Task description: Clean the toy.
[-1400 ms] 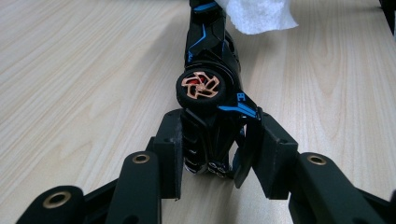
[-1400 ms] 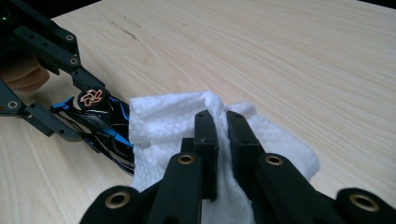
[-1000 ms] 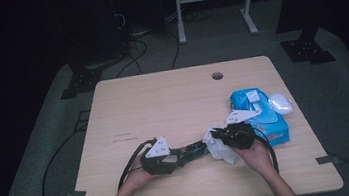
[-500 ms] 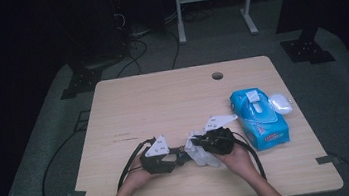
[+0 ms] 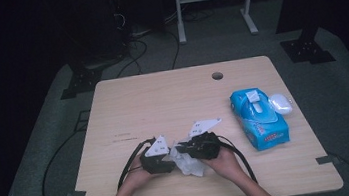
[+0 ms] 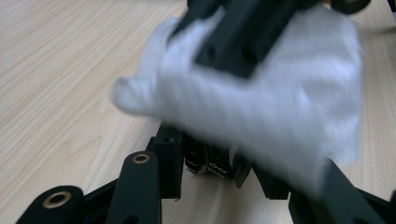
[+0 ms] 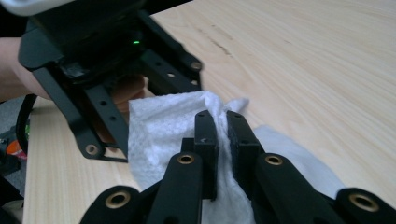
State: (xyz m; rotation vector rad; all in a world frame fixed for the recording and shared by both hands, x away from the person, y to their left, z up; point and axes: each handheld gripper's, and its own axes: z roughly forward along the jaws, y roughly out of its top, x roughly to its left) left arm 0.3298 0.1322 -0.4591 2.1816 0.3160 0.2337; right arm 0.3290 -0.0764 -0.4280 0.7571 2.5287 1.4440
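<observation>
My right gripper (image 7: 222, 126) is shut on a crumpled white wipe (image 7: 159, 130), pinched between its two black jaws just above the table. In the high view the wipe (image 5: 191, 166) lies between my right gripper (image 5: 183, 150) and my left gripper (image 5: 172, 159), near the table's front edge. My left gripper (image 6: 208, 161) holds a small dark object (image 6: 205, 166) with white marks between its jaws, low over the wood. The blurred wipe (image 6: 280, 102) hangs right in front of and over those jaws. The left gripper's body (image 7: 88, 42) stands close behind the wipe.
A blue pack of wipes (image 5: 260, 117) lies at the table's right, with a white rounded thing (image 5: 280, 104) beside it. The wooden table (image 5: 163, 104) has a small round hole (image 5: 217, 76) near its far edge. Cables trail off the front left.
My right gripper has carried the wipe leftward, from beside the blue pack up against my left gripper. The left gripper has stayed in place.
</observation>
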